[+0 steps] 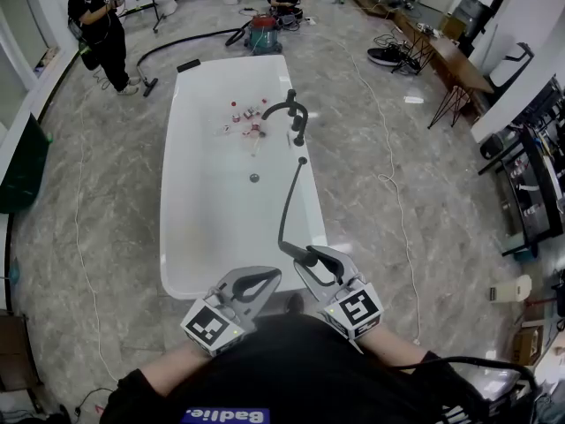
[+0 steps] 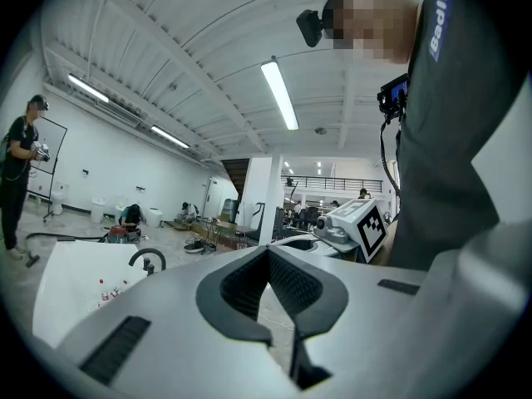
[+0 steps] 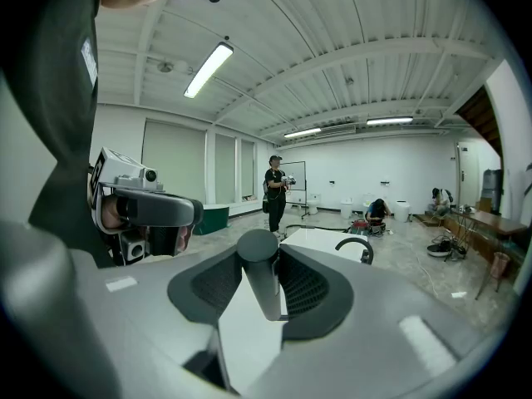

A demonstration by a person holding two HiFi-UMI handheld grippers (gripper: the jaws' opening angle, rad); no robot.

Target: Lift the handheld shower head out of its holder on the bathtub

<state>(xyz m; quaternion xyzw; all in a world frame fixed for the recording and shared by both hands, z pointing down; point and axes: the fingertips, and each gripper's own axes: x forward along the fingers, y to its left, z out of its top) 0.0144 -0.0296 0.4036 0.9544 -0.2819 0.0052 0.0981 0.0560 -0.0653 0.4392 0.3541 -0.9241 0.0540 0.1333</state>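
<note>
The white bathtub (image 1: 177,193) stretches away in front of me, with its black faucet (image 1: 291,111) on the right rim. A black hose (image 1: 287,206) runs from the rim back to the dark handheld shower head (image 1: 306,256). My right gripper (image 1: 305,259) is shut on the shower head's handle, held above the tub's near right corner. In the right gripper view the round handle (image 3: 259,277) stands upright between the pads. My left gripper (image 1: 274,275) hovers just to its left, shut and empty; in its own view its pads (image 2: 287,285) meet at the tips with nothing between them.
Small bottles (image 1: 247,117) lie in the tub near the drain (image 1: 254,177). A person (image 1: 99,25) stands at the far left holding grippers. A vacuum cleaner (image 1: 263,32) and its hose lie beyond the tub. Desks (image 1: 446,56) and cables occupy the right.
</note>
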